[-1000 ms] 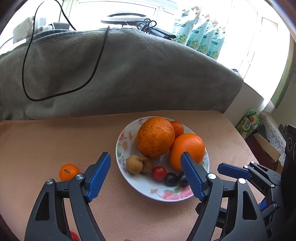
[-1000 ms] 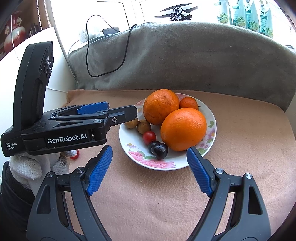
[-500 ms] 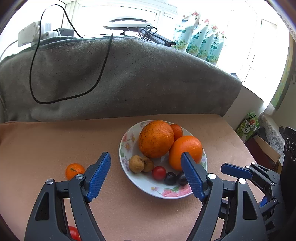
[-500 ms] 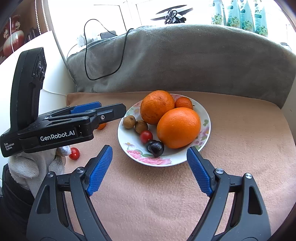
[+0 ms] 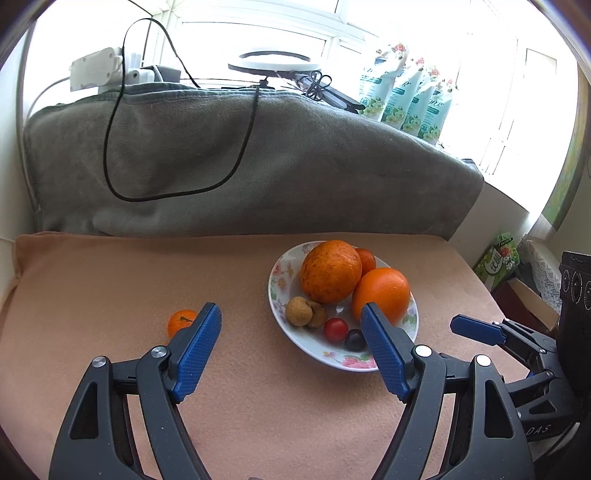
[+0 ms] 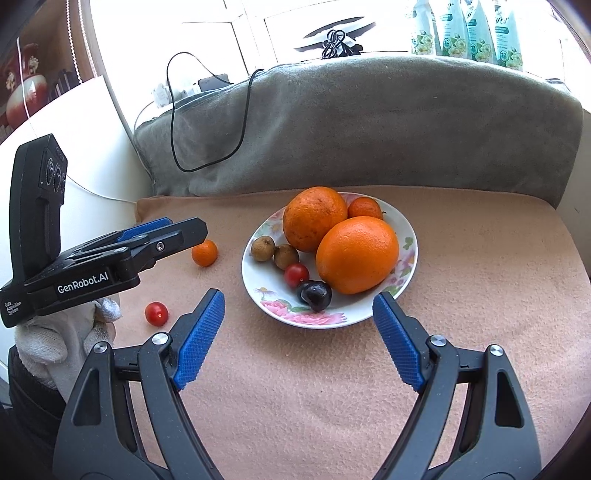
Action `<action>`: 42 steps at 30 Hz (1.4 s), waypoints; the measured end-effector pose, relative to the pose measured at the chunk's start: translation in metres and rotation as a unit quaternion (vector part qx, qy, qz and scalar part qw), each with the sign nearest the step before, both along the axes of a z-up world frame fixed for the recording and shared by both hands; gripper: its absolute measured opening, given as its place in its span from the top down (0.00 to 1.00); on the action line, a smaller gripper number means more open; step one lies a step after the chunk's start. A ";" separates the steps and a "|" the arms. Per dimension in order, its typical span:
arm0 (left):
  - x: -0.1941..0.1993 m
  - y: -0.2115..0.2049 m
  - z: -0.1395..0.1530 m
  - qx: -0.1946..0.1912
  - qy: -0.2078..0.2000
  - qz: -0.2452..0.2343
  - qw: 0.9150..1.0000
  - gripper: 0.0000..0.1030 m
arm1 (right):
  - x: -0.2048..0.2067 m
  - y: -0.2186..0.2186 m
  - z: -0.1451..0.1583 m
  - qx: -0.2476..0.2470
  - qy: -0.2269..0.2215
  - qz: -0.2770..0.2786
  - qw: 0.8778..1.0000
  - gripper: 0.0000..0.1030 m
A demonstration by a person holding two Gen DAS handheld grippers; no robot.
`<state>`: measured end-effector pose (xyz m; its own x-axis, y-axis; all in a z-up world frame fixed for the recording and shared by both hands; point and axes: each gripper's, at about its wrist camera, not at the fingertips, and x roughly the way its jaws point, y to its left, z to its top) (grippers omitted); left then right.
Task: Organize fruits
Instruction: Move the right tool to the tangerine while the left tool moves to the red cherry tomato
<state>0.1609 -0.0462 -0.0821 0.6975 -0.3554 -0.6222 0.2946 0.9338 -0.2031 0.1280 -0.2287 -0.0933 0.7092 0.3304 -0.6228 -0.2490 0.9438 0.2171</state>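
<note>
Both the left tongs (image 5: 291, 354) and right tongs (image 6: 297, 341) are held released above the surface (image 6: 314, 406); a small tangerine (image 6: 204, 253) and cherry tomato (image 6: 156, 314) are left beside the fruit-filled floral plate (image 6: 321, 319)

One floral plate (image 6: 400, 286) at frame centre in the right wrist view, holding two large oranges (image 6: 357, 254), one small mandarin (image 6: 365, 208), two brown longans (image 6: 263, 248), one cherry tomato (image 6: 296, 274) and what looks like two dark grapes (image 6: 315, 294), partly overlapping. Off the plate on the one peach cloth (image 6: 332, 387), left of centre: one more small mandarin (image 6: 204, 253) and one more cherry tomato (image 6: 156, 314). Along the upper right edge, four pale-green pouches (image 6: 469, 29); draped over the one grey blanket (image 6: 369, 122), one black cable (image 6: 236, 122); two grippers, one left (image 6: 177, 230) and one right (image 6: 295, 339).
</note>
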 end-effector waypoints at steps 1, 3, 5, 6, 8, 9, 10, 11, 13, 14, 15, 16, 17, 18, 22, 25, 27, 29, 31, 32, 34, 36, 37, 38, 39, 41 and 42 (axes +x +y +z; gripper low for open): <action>-0.003 0.003 -0.001 0.001 0.001 0.003 1.000 0.24 | -0.001 0.000 0.000 -0.001 -0.003 -0.002 1.000 0.18; -0.009 0.012 -0.002 0.002 0.001 0.009 1.000 0.24 | 0.000 -0.001 0.001 0.003 0.000 -0.002 1.000 0.18; -0.016 0.020 -0.001 0.003 -0.001 0.020 1.000 0.24 | 0.001 -0.001 0.000 0.010 0.008 0.000 1.000 0.18; -0.019 0.025 -0.001 0.002 -0.002 0.024 1.000 0.24 | 0.001 -0.002 0.000 0.013 0.009 0.001 1.000 0.18; -0.025 0.035 -0.001 0.001 -0.005 0.033 0.999 0.24 | 0.002 -0.001 -0.001 0.015 0.010 0.001 1.000 0.18; -0.028 0.039 -0.001 0.003 -0.006 0.037 0.999 0.24 | 0.002 -0.001 -0.002 0.015 0.010 0.002 1.000 0.18; -0.031 0.044 -0.001 0.004 -0.007 0.043 0.999 0.24 | 0.002 0.000 -0.002 0.013 0.009 0.001 1.000 0.18; -0.035 0.050 -0.001 0.005 -0.008 0.049 0.999 0.24 | 0.001 0.001 -0.002 0.012 0.008 0.001 1.000 0.18; -0.040 0.061 -0.001 0.003 -0.009 0.062 0.998 0.24 | 0.001 0.003 -0.001 0.013 0.007 0.004 1.000 0.18; -0.044 0.066 -0.001 0.002 -0.009 0.067 0.998 0.24 | 0.001 0.005 -0.001 0.011 0.008 0.005 1.000 0.18; -0.047 0.072 -0.001 0.001 -0.009 0.072 0.997 0.24 | 0.002 0.006 -0.001 0.010 0.010 0.008 1.000 0.18; -0.051 0.078 -0.001 0.001 -0.010 0.077 0.997 0.24 | 0.002 0.007 -0.001 0.011 0.011 0.011 1.000 0.18; -0.054 0.083 -0.001 0.003 -0.012 0.083 0.997 0.24 | 0.002 0.009 0.000 0.012 0.012 0.013 1.000 0.18; -0.058 0.087 -0.001 0.005 -0.013 0.088 0.996 0.24 | 0.002 0.010 0.000 0.013 0.012 0.015 1.000 0.18; -0.071 0.105 -0.005 0.005 -0.010 0.104 0.995 0.24 | 0.007 0.016 0.001 0.026 0.017 0.024 0.999 0.18; -0.081 0.116 -0.009 0.001 -0.008 0.113 0.994 0.24 | 0.010 0.021 0.002 0.033 0.016 0.031 0.999 0.18; -0.084 0.120 -0.014 0.003 -0.005 0.118 0.993 0.24 | 0.012 0.026 0.003 0.041 0.018 0.041 0.998 0.18; -0.087 0.123 -0.017 0.001 -0.002 0.120 0.993 0.24 | 0.016 0.032 0.003 0.042 0.025 0.049 0.998 0.18; -0.089 0.125 -0.020 -0.001 0.000 0.119 0.993 0.25 | 0.019 0.039 0.003 0.034 0.027 0.055 0.998 0.18; -0.089 0.125 -0.021 -0.003 0.000 0.119 0.993 0.25 | 0.020 0.044 0.003 0.028 0.027 0.059 0.997 0.18; -0.090 0.123 -0.022 -0.007 0.000 0.114 0.993 0.25 | 0.022 0.054 0.003 0.018 0.027 0.067 0.997 0.18; -0.089 0.120 -0.026 -0.009 0.001 0.108 0.994 0.25 | 0.024 0.063 0.004 0.012 0.027 0.077 0.997 0.18; -0.089 0.119 -0.028 -0.010 0.004 0.104 0.995 0.25 | 0.025 0.068 0.004 0.008 0.027 0.080 0.996 0.18; -0.088 0.117 -0.031 -0.013 0.006 0.101 0.995 0.25 | 0.027 0.073 0.004 0.004 0.027 0.084 0.996 0.18; -0.088 0.116 -0.033 -0.015 0.009 0.097 0.995 0.26 | 0.028 0.078 0.004 0.000 0.026 0.090 0.996 0.18; -0.085 0.113 -0.038 -0.021 0.016 0.089 0.996 0.32 | 0.032 0.090 0.004 -0.009 0.028 0.102 0.994 0.18; -0.084 0.112 -0.040 -0.025 0.018 0.085 0.996 0.34 | 0.034 0.096 0.004 -0.014 0.027 0.106 0.994 0.18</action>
<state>0.0770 0.0655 -0.1220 0.7273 -0.2657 -0.6329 0.1254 0.9580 -0.2581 0.1616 -0.1328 -0.0892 0.5906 0.4504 -0.6696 -0.4313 0.8775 0.2099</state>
